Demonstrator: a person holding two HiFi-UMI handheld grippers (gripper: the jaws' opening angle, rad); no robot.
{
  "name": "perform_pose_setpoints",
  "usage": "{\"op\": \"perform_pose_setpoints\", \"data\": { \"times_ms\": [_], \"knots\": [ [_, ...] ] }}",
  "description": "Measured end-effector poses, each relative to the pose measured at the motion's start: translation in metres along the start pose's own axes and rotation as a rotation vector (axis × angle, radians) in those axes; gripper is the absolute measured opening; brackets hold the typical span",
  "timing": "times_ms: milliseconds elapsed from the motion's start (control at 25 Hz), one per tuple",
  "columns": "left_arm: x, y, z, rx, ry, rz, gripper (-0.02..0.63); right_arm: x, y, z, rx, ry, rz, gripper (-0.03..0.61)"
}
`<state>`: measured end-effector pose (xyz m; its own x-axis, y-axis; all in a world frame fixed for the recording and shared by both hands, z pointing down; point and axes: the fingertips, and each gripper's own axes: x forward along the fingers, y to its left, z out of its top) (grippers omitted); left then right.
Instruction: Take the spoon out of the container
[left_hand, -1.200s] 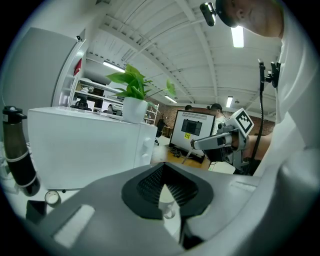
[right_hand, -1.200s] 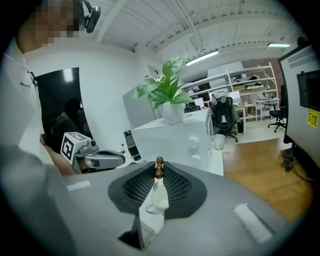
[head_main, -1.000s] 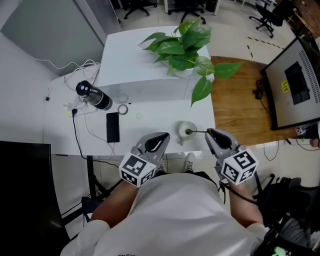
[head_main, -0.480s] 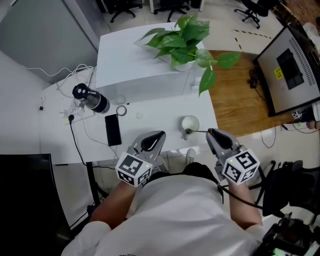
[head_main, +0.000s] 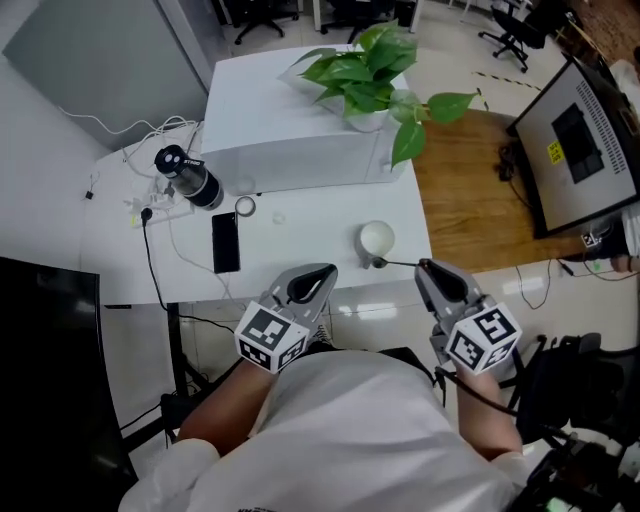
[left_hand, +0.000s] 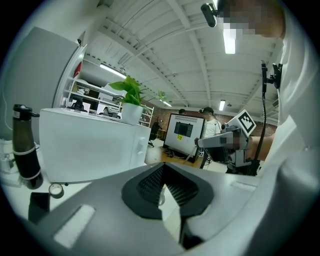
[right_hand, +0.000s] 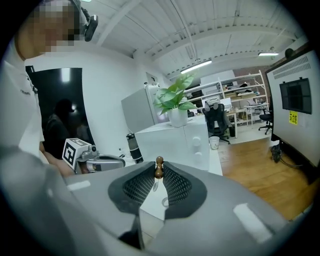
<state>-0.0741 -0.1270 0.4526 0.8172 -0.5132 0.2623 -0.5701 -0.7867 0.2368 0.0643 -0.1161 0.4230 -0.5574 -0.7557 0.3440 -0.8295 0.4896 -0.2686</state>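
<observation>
A small white cup (head_main: 377, 238), the container, stands near the front edge of the white table (head_main: 300, 235). My right gripper (head_main: 424, 268) is shut on the spoon (head_main: 392, 263), which reaches left with its dark end just in front of the cup's near rim. In the right gripper view the spoon's brown beaded handle (right_hand: 158, 167) sits pinched between the pads, above the cup (right_hand: 165, 202). My left gripper (head_main: 326, 272) hovers at the table's front edge, left of the cup, shut with nothing in it; its pads meet at the tips (left_hand: 161, 165).
A white box-shaped appliance (head_main: 290, 140) with a leafy potted plant (head_main: 368, 80) on it fills the back of the table. Farther left are a black bottle (head_main: 188, 178), a tape roll (head_main: 245, 206), a phone (head_main: 226, 242) and cables. A monitor (head_main: 585, 150) stands at the right.
The spoon's dark end was over the cup's mouth; now it lies just in front of the cup's near rim. The head camera shifted. Both grippers hold nearly the same place.
</observation>
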Motion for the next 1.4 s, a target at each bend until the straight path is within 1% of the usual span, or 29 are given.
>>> {"op": "perform_pose_setpoints", "data": {
  "times_ms": [200,360,600,840,920,1080,1240,1400],
  "knots": [
    [-0.001,-0.031,-0.002,-0.011,-0.032,0.09,0.004,-0.038,-0.003,-0.003,-0.041,-0.005,0.063,0.057],
    [-0.001,-0.076,-0.009,-0.006,-0.052,0.138,0.005,-0.079,-0.003,-0.012,-0.071,-0.019,0.107,0.057],
    [-0.008,-0.149,-0.038,-0.007,-0.039,0.184,0.005,-0.135,-0.004,-0.042,-0.069,-0.019,0.162,0.057],
    [-0.019,-0.203,-0.065,-0.032,-0.028,0.234,0.005,-0.174,0.002,-0.069,-0.061,0.001,0.21,0.057],
    [-0.023,-0.212,-0.069,-0.027,-0.024,0.244,0.003,-0.182,0.003,-0.072,-0.063,0.0,0.218,0.057],
    [-0.03,-0.216,-0.066,-0.023,-0.037,0.254,0.005,-0.192,0.011,-0.072,-0.068,-0.011,0.225,0.057],
    [-0.031,-0.221,-0.06,-0.019,-0.039,0.218,0.005,-0.196,0.021,-0.071,-0.067,-0.016,0.215,0.057],
    [-0.035,-0.219,-0.057,-0.006,-0.014,0.174,0.003,-0.191,0.03,-0.069,-0.048,-0.018,0.188,0.057]
  ]
}}
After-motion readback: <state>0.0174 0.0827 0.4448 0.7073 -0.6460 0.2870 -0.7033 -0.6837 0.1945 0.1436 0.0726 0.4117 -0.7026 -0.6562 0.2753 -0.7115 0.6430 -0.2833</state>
